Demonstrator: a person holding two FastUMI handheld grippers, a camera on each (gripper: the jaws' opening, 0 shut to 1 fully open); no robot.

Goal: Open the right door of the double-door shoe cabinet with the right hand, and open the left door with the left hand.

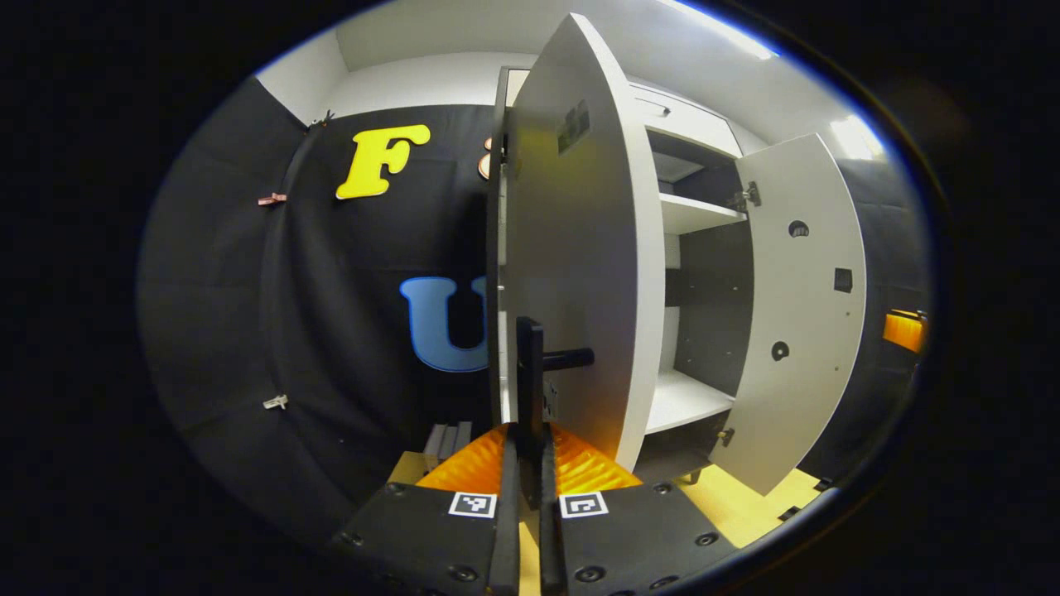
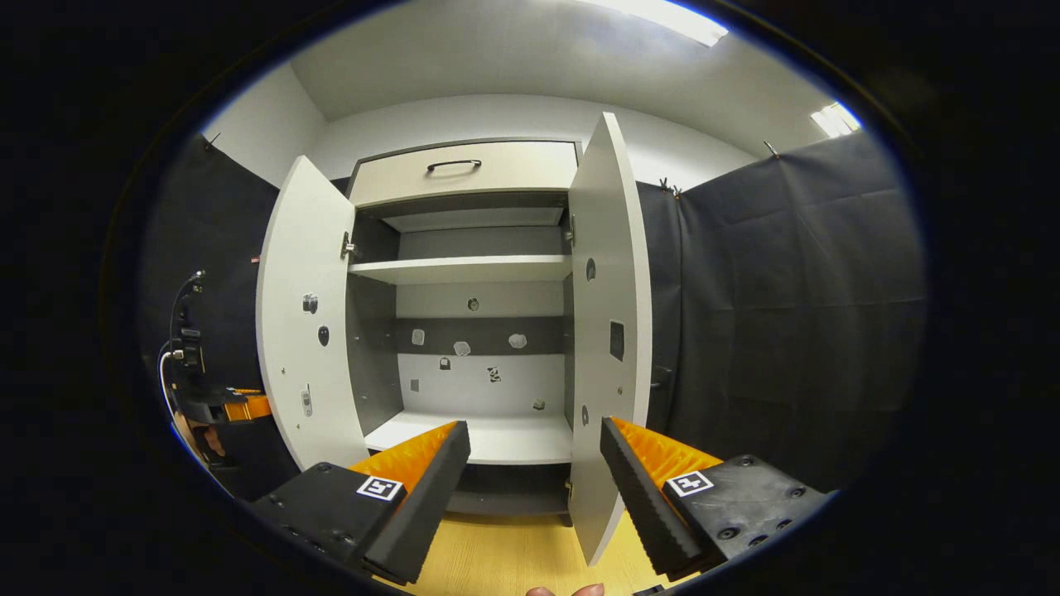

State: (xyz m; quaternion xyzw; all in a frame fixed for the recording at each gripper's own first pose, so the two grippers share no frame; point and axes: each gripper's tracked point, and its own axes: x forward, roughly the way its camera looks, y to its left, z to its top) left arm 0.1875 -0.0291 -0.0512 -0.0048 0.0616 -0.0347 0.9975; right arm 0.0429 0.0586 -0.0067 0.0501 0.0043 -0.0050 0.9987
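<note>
The white shoe cabinet [image 2: 464, 273] has both doors swung out. In the left gripper view the left door [image 1: 580, 248] is seen nearly edge-on, and my left gripper [image 1: 528, 463] is shut on its black bar handle [image 1: 530, 356]. The right door [image 1: 795, 314] stands wide beyond it. In the right gripper view my right gripper [image 2: 534, 463] is open with nothing between its fingers, facing the cabinet's inside between the left door [image 2: 302, 331] and the right door [image 2: 609, 331]. The right door's lower edge lies just behind its right finger [image 2: 646, 488]. The left gripper and its hand [image 2: 199, 389] show beside the left door.
A drawer with a dark handle [image 2: 454, 165] tops the cabinet. White shelves [image 2: 460, 269] inside hold nothing. Black cloth walls [image 2: 787, 314] close in on both sides. A light wooden floor [image 2: 497, 563] lies below.
</note>
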